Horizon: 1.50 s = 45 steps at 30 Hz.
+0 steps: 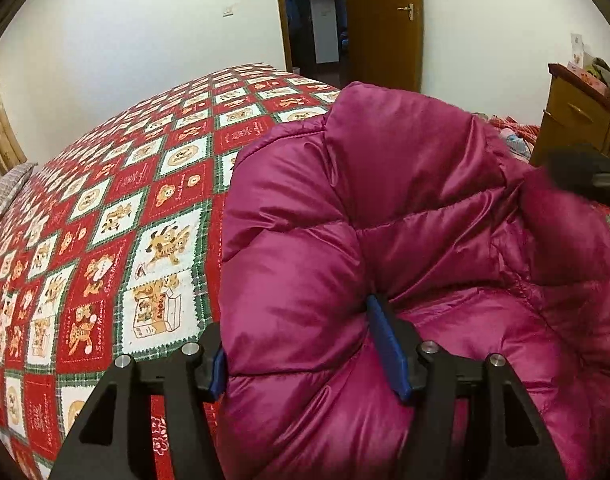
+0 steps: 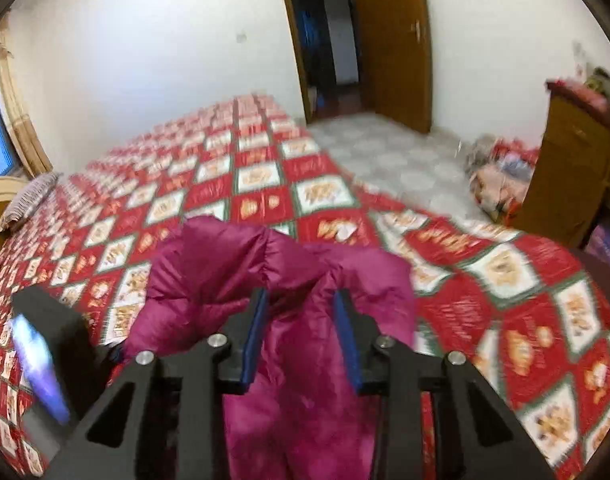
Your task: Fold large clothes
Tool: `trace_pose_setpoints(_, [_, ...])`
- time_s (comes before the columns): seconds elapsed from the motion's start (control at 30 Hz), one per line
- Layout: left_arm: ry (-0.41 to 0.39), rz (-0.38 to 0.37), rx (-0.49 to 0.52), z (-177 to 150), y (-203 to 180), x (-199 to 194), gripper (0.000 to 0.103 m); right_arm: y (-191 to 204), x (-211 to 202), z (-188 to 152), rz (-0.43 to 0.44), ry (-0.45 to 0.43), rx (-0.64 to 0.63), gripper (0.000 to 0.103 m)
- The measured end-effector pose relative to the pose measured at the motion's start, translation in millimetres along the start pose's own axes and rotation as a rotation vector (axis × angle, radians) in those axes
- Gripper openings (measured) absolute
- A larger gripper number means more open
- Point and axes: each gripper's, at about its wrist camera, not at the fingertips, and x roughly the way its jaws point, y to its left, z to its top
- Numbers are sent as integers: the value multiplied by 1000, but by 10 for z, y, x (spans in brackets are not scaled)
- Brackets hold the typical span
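Observation:
A magenta puffer jacket lies bunched on a bed with a red, white and green bear-print quilt. My left gripper is shut on a thick fold of the jacket; the blue pads press into it from both sides. In the right wrist view my right gripper is shut on another bunched part of the jacket, the fabric filling the gap between the blue pads. The right view is motion-blurred. The other gripper's black body shows at the right edge of the left view.
The quilt covers the whole bed. A striped pillow lies at the far left. A wooden cabinet stands at right, with a pile of bags on the tiled floor beside it. An open wooden door is behind.

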Motion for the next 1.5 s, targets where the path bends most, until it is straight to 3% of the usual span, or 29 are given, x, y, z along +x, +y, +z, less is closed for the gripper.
trace_pose_setpoints(0.1, [-2,-6,15,-3,15,-12,62,-104,366,-68,-71,90,35,36])
trace_pose_setpoints(0.17, [0,-18,16,8,32,-18,63,-229,458,-145,-69,123,82,34])
trace_pose_setpoints(0.43, [-34,-5,18,172,49,-114,65,-416,405,-368,-72,118,111,34])
trace_pose_setpoints(0.57, [-54,56,17,349,54,18,80,-424,425,-348,-59,118,118,34])
trace_pose_setpoints(0.73, [16,70,3,416,72,361,98,-453,504,-316,-42,123,131,34])
trace_pose_setpoints(0.83, [66,24,-42,425,152,525,100,-479,558,-300,-24,130,151,34])
trace_pose_setpoints(0.93, [66,46,-32,410,111,548,101,-452,582,-291,-40,140,140,34])
trace_pose_setpoints(1.0, [50,74,-11,392,62,509,101,-439,582,-290,-47,142,134,34])
trace_pose_setpoints(1.1, [58,49,-25,380,117,444,101,-419,571,-292,-61,139,123,34])
trace_pose_setpoints(1.2, [79,18,-27,325,205,247,101,-363,533,-296,-96,129,92,39])
trace_pose_setpoints(1.27, [60,30,-1,259,203,58,101,-344,476,-302,-116,117,84,48])
trace_pose_setpoints(1.37, [22,26,58,128,210,-248,101,-328,166,-379,-128,52,85,62])
trace_pose_setpoints(1.5, [-8,20,62,-63,251,-539,101,-229,-306,-630,-122,-8,78,63])
